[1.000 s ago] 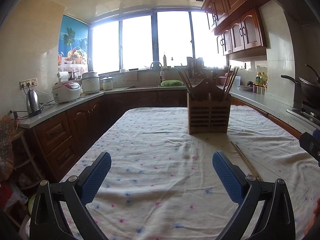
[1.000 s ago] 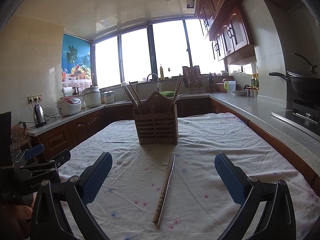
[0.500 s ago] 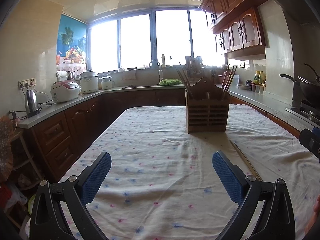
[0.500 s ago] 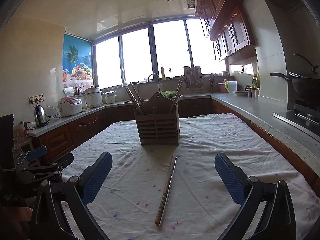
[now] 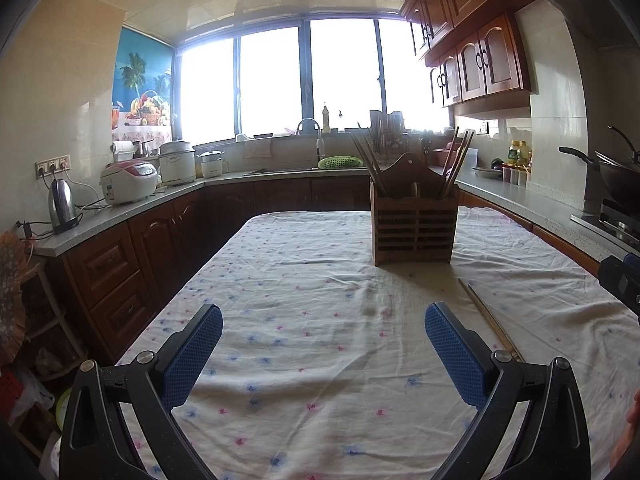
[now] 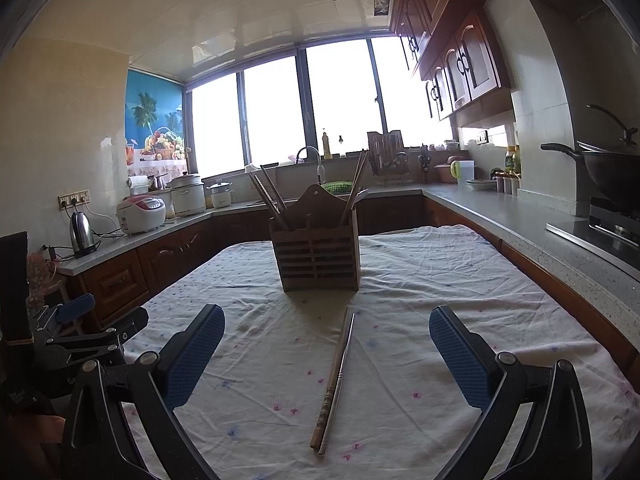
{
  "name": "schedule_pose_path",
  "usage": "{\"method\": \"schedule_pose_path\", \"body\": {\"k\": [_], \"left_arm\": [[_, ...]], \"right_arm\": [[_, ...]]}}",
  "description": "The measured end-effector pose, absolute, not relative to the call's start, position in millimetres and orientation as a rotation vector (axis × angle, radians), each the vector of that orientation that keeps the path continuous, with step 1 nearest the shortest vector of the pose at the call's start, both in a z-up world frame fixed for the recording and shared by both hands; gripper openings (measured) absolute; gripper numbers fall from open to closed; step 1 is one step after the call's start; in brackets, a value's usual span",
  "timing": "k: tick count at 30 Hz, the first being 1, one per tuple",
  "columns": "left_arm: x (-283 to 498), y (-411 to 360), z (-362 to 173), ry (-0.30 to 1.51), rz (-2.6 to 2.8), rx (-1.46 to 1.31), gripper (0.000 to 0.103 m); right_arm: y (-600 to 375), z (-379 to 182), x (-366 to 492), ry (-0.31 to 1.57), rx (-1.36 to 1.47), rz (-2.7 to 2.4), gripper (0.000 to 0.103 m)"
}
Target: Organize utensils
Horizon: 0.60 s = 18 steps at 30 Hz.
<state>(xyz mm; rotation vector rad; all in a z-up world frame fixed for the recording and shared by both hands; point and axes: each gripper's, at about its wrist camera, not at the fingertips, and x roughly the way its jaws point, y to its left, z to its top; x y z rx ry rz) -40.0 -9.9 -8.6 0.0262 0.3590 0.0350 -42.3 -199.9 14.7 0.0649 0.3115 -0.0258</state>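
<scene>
A pair of long utensils, one brown turned-wood stick and one thin metal rod (image 6: 335, 376), is lying side by side on the white flower-dotted tablecloth (image 6: 460, 292), framed between the blue-padded fingers of the right gripper (image 6: 326, 354), whose jaws are being held wide apart and empty above the cloth. The left gripper (image 5: 323, 344) is likewise being held spread over bare cloth, the pair lying to its right. Beyond, a slatted brown wooden utensil holder (image 6: 318, 258) is standing upright, with chopsticks (image 6: 270, 196) leaning in it.
</scene>
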Motion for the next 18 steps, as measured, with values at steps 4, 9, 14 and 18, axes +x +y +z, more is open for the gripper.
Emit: {"method": "schedule_pose_path", "body": {"k": [4, 9, 14, 18], "left_arm": [[-38.4, -10.4, -7.8, 0.366, 0.033, 0.024, 0.102], [-37.1, -11.1, -6.5, 0.37, 0.03, 0.023, 0.102], [-35.2, -12.5, -4.4, 0.379, 0.019, 0.018, 0.102], [-33.2, -14.5, -3.5, 0.391, 0.009, 0.009, 0.102]], "right_arm": [[-200.6, 14.9, -40.0, 0.321, 0.068, -0.021, 0.103], [-202.9, 14.5, -36.7, 0.33, 0.071, -0.016, 0.103], [-204.2, 14.3, -34.2, 0.34, 0.076, -0.015, 0.103], [-207.0, 14.8, -30.2, 0.35, 0.077, -0.019, 0.103]]}}
